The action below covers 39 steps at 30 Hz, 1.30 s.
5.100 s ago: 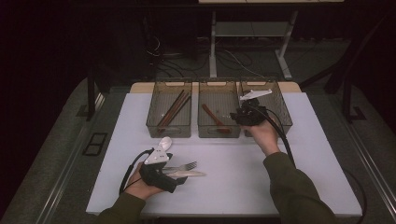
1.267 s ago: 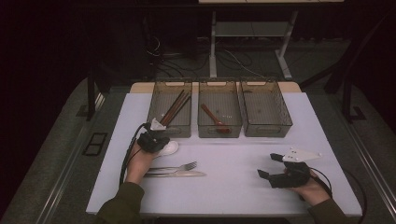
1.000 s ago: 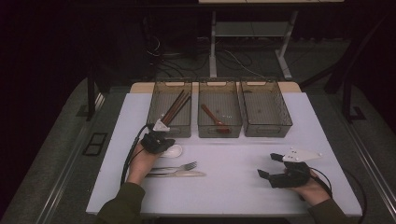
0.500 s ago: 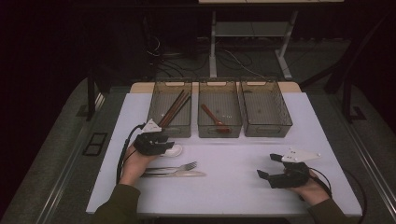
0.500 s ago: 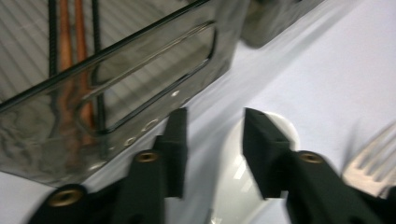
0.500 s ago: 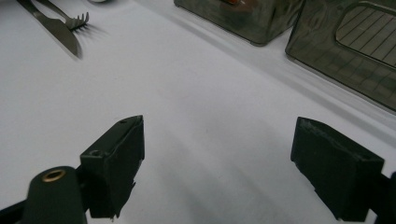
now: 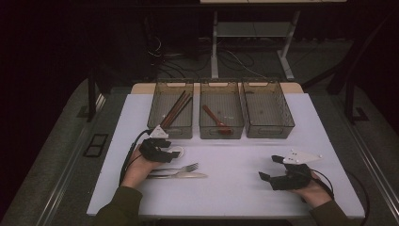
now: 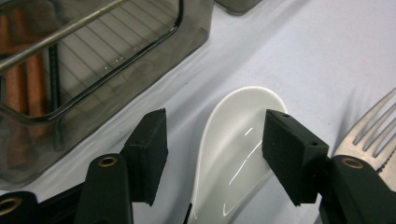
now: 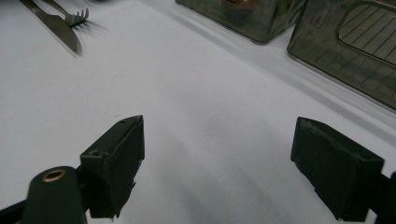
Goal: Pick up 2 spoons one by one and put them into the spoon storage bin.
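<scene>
A white ceramic spoon (image 7: 177,152) lies on the white table (image 7: 235,155), just in front of the left bin (image 7: 165,126). My left gripper (image 7: 165,151) is low over it. In the left gripper view the spoon's bowl (image 8: 236,144) lies between the two jaws, and the left gripper (image 8: 217,140) is open with a gap on each side of the spoon. My right gripper (image 7: 269,168) rests open at the front right of the table. Bare tabletop lies between the jaws of the right gripper (image 9: 219,154).
A metal fork (image 7: 186,167) and knife (image 7: 184,175) lie just in front of the spoon. The left bin holds brown chopsticks (image 7: 176,107), the middle bin (image 7: 221,129) a brown spoon (image 7: 215,118). The right bin (image 7: 268,128) looks empty.
My left gripper has shifted slightly toward the person and settled around the white spoon's bowl. My right gripper came from the right bin to the front right and has held still since.
</scene>
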Motion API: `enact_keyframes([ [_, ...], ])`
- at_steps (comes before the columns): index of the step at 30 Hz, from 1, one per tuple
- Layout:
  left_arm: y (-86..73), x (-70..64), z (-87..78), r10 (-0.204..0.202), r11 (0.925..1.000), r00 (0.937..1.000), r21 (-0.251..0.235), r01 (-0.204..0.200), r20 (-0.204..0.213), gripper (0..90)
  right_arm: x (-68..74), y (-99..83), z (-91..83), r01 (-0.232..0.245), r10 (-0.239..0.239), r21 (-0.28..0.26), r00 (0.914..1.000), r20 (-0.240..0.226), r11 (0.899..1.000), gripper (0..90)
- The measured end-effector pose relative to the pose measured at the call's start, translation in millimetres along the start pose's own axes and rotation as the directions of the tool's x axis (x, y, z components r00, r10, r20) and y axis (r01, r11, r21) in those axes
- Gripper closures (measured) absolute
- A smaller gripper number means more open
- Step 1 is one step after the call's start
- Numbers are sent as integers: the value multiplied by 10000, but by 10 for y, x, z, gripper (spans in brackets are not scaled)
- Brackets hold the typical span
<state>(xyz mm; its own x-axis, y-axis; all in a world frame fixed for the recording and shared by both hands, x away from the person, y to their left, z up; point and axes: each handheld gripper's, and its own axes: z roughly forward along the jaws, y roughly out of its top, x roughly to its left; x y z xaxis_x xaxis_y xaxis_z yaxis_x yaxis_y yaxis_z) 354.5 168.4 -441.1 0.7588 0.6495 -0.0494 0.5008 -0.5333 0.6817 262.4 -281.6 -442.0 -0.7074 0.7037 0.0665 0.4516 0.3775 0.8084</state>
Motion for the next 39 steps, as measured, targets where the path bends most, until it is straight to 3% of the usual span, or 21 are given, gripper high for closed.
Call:
enact_keyframes([
  [5, -4, -26, 3, 317, 9992, 9989, 242, -325, 344, 461, 4, 1, 1, 6, -6, 12, 10000, -3, 10000, 176],
  [10, -9, -45, -6, 472, 9985, 9961, 257, -492, 741, 590, 3, 0, 3, 17, -17, 25, 10000, -8, 10000, 176],
  [14, -16, -49, -33, 827, 9959, 9946, 325, -849, 634, 655, 4, 1, 3, 7, -7, 16, 10000, -12, 10000, 176],
  [23, -23, -25, -80, 891, 9958, 9938, 165, -904, 663, 778, 9, -1, 9, 32, -32, 75, 10000, -17, 10000, 176],
  [35, -14, -39, -115, 1094, 9939, 9920, 34, -1099, 632, 834, 13, 1, 7, 31, -30, 51, 10000, -39, 10000, 176],
  [39, -12, -31, -117, 1071, 9942, 9927, 31, -1074, 559, 835, -11, -5, 6, -290, 289, -55, 9992, -277, 9996, 175],
])
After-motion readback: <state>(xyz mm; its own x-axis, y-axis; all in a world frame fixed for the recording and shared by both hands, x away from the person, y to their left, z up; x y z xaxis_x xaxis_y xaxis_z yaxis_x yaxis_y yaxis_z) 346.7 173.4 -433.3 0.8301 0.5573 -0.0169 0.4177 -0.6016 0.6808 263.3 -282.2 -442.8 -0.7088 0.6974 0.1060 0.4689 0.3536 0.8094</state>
